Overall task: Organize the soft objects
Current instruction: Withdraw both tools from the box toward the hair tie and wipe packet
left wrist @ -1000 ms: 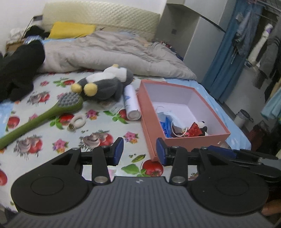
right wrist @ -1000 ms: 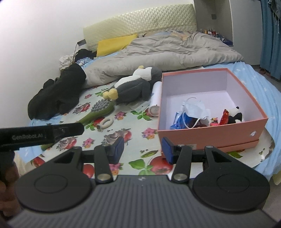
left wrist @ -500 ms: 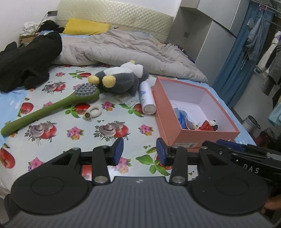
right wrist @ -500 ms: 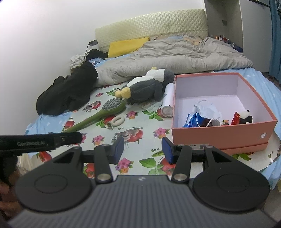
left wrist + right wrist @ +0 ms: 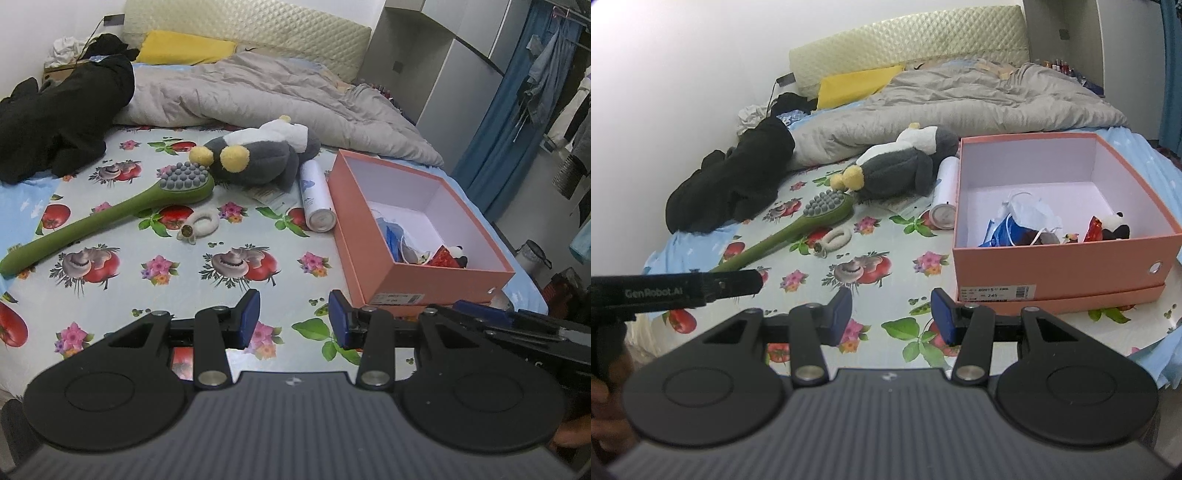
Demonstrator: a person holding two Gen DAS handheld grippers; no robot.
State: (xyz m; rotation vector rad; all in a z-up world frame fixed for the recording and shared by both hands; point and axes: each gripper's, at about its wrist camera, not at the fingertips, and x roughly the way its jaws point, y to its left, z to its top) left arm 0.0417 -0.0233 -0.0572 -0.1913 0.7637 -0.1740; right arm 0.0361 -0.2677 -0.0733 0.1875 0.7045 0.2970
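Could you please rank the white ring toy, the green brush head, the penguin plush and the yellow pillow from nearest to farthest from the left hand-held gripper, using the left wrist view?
From the left hand-held gripper:
1. White ring toy, ahead and slightly left on the sheet.
2. Green brush head, just beyond the ring.
3. Penguin plush, behind the brush head, centre.
4. Yellow pillow, far back by the headboard.

Random stuff on the fruit-print sheet (image 5: 110,295): a green long-handled brush (image 5: 110,214), a white spray can (image 5: 316,195), plus a grey quilt (image 5: 258,92) and yellow pillow (image 5: 184,48) behind.
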